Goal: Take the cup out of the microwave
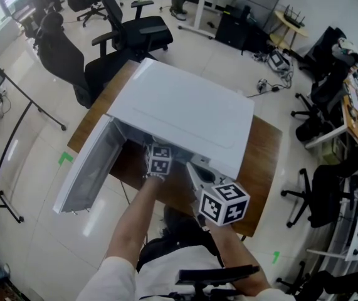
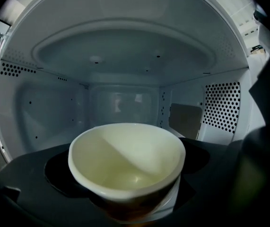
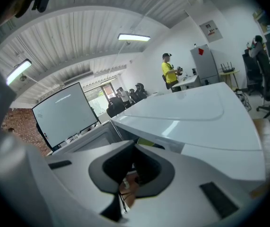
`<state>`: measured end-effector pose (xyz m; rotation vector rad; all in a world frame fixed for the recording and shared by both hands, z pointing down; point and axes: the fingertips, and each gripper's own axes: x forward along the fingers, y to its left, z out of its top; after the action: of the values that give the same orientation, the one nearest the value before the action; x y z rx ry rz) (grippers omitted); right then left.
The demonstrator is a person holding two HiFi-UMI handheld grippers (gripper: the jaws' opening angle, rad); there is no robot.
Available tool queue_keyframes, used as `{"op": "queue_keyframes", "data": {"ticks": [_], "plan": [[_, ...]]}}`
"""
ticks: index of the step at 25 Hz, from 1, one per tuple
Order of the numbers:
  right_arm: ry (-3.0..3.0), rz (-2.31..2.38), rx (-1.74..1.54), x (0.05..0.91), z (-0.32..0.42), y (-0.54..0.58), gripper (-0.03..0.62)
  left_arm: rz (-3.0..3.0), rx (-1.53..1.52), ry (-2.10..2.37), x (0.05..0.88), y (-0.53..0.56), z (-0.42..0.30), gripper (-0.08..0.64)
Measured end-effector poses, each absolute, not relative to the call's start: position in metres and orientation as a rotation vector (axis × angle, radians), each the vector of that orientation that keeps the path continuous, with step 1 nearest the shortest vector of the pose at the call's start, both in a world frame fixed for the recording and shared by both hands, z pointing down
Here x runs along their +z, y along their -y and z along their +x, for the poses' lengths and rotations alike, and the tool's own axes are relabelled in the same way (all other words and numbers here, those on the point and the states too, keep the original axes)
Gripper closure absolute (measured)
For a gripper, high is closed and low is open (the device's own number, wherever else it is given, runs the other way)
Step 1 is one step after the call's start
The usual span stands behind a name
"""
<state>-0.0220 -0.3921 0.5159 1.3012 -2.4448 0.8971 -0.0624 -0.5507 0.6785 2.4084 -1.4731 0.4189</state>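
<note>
The white microwave [image 1: 185, 108] stands on a wooden table [image 1: 263, 162], its door [image 1: 88, 171] swung open to the left. My left gripper [image 1: 157, 150] reaches into the cavity. In the left gripper view a cream cup [image 2: 127, 160] sits upright and empty between the dark jaws, which are shut on its lower body, my left gripper [image 2: 125, 195] just under its rim. My right gripper [image 1: 194, 171] hovers outside the microwave's front right corner. Its white jaws meet around a dark hollow in the right gripper view, my right gripper [image 3: 132, 174] holding nothing.
Perforated cavity walls [image 2: 222, 108] close in on both sides of the cup. Black office chairs [image 1: 128, 33] stand behind the table, more chairs and desks [image 1: 329, 187] to the right. A whiteboard [image 3: 66, 115] and a person in yellow [image 3: 168, 72] are far off.
</note>
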Motion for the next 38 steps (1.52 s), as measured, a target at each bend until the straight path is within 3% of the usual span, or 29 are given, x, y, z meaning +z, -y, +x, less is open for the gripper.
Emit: {"op": "queue_keyframes", "data": {"ticks": [12, 38], "plan": [[2.446, 1.308, 0.899, 0.515, -0.021, 0.393, 0.579, 2.377, 0.386, 1.527, 0.673, 0.550, -0.073, 0.086], [2.430, 1.316, 0.950, 0.529, -0.026, 0.393, 0.579, 2.343, 0.214, 1.557, 0.625, 0.459, -0.108, 0.087]]}}
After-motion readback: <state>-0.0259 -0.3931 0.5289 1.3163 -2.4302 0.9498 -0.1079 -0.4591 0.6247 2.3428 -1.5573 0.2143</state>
